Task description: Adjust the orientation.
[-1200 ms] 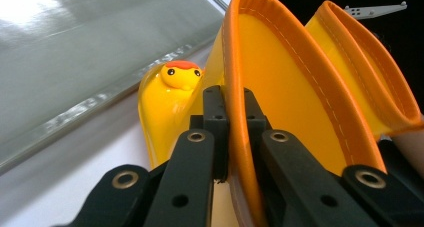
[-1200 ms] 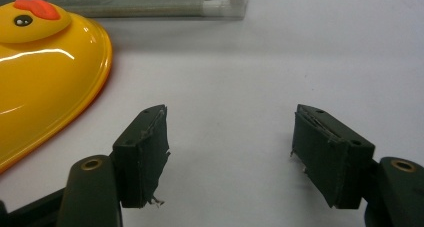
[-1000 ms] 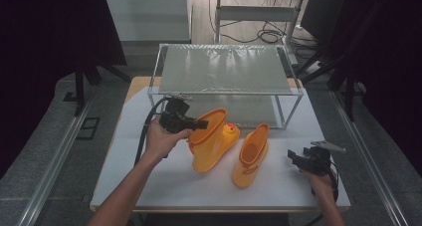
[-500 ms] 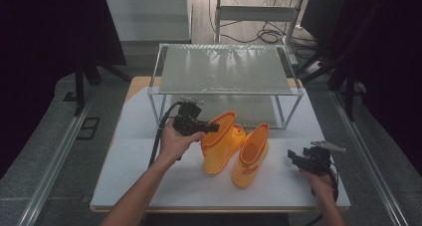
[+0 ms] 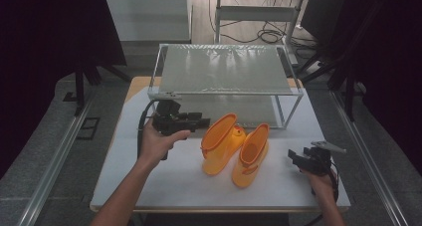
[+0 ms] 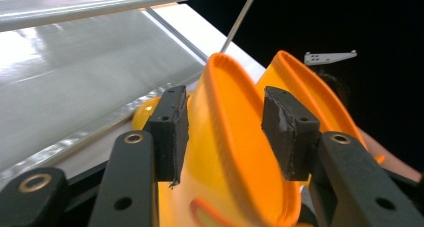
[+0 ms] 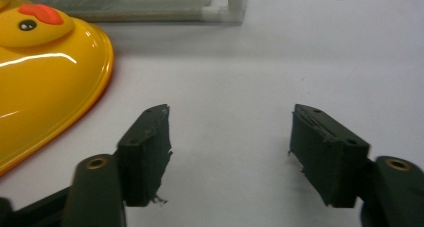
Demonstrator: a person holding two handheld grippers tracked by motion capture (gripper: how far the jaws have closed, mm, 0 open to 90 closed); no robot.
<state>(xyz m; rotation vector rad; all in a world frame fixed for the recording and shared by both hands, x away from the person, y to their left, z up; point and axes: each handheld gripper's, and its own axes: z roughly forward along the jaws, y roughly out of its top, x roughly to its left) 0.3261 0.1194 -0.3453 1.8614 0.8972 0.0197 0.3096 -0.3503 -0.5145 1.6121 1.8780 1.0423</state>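
Jaws of the left gripper (image 5: 201,120) have just been opening, its pads flanking but clear of the left boot's (image 5: 219,142) rim; the right gripper (image 5: 298,160) gapes empty beside the right boot (image 5: 251,154).

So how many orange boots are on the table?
2. The left boot stands in front of the rack, by the left gripper; the right boot touches its right side.

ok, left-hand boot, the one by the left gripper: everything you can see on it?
The left boot is glossy orange-yellow, rubber or plastic by its look, with a duck face on the toe. It lies tipped on the white table, its open cuff toward the left gripper, against the right boot. The gripper's jaws have just been opening; the cuff rim sits between them, pads clear of it.
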